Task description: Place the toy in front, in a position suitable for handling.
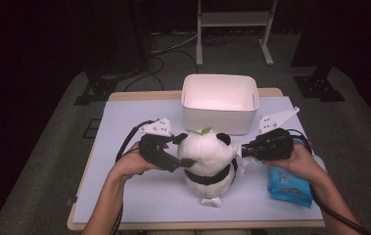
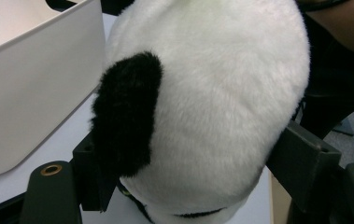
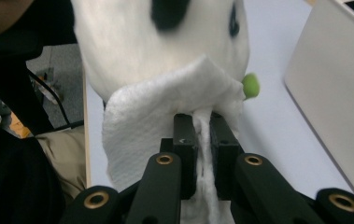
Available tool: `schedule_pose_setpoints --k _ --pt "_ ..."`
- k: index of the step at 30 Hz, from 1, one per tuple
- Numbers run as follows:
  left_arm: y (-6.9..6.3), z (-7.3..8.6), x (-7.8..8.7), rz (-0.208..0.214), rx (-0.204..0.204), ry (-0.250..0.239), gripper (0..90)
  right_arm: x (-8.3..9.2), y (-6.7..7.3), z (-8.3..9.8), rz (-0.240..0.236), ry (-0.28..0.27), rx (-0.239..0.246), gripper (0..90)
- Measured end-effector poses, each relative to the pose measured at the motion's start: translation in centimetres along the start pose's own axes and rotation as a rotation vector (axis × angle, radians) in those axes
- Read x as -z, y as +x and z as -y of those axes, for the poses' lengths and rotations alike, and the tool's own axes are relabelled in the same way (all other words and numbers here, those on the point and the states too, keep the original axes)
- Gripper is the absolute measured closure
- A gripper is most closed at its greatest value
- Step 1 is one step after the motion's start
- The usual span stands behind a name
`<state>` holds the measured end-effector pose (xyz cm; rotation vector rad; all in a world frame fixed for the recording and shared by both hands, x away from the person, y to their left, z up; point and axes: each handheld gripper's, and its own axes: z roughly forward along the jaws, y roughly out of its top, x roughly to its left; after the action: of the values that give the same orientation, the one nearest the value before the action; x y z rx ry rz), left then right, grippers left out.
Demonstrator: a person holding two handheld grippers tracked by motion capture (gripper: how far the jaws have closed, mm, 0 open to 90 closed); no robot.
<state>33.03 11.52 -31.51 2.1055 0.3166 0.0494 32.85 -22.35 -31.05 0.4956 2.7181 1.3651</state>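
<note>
Right now we see a plush panda (image 1: 207,159) standing upright near the middle of the desk (image 1: 139,196), just in front of a white plastic bin (image 1: 220,103). Its body is round and covered in short, soft pile, mostly white, with black ears, a black band around its lower part and a small green leaf on top of the head. Our left tool (image 1: 185,149) has its hard black jaws clamped on the panda's head (the fur bulges out between them in the left gripper view), one jaw beside a black ear and the other on the far side of the white dome. Our right tool (image 1: 244,151) is clenched on a white wipe (image 3: 165,112), a thin, crumpled sheet with a fuzzy, fibrous surface, which is pinched between the jaws and pressed against the panda's side. The bin has smooth walls, rounded corners and an open top, and its front wall stands just behind the toy, leaving little room there. A blue soft pack (image 1: 290,188) lies on the desk under the right hand, near the right edge. The pale desk surface to the left of the panda and toward the near edge lies bare.
</note>
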Motion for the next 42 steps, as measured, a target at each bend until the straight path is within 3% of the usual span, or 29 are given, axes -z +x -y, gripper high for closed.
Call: schedule_pose_setpoints --k 3,9,15,21,27,32,38,42 --pt "-0.1 -0.1 -0.4 -0.004 -0.009 0.018 24.4 0.3 0.1 -0.3 -0.014 -0.026 0.005 83.5" --pt "-0.1 -0.1 -0.5 -0.004 -0.004 0.015 24.3 0.7 0.5 -1.1 -0.001 -0.019 0.031 83.4" --pt "0.1 0.2 -0.6 -0.003 0.009 0.004 24.2 -0.9 0.2 0.4 0.005 0.043 0.001 83.3" --pt "0.2 0.3 -0.5 -0.004 0.014 0.004 24.2 -1.5 -0.1 1.3 -0.014 0.028 -0.023 83.3" --pt "0.1 0.2 -0.6 -0.008 0.016 0.005 24.1 -1.2 0.1 0.5 0.004 0.040 -0.002 83.2" --pt "0.0 0.0 -0.7 -0.011 0.012 0.015 24.1 -0.2 0.4 -0.5 0.012 0.004 0.011 83.2" --pt "-0.1 -0.1 -0.8 -0.014 0.010 0.017 24.1 0.5 0.6 -1.9 0.032 0.006 0.043 83.3" --pt "-0.3 -0.4 -1.1 -0.010 0.004 0.016 24.1 1.0 0.7 -2.9 0.030 -0.034 0.052 83.3"
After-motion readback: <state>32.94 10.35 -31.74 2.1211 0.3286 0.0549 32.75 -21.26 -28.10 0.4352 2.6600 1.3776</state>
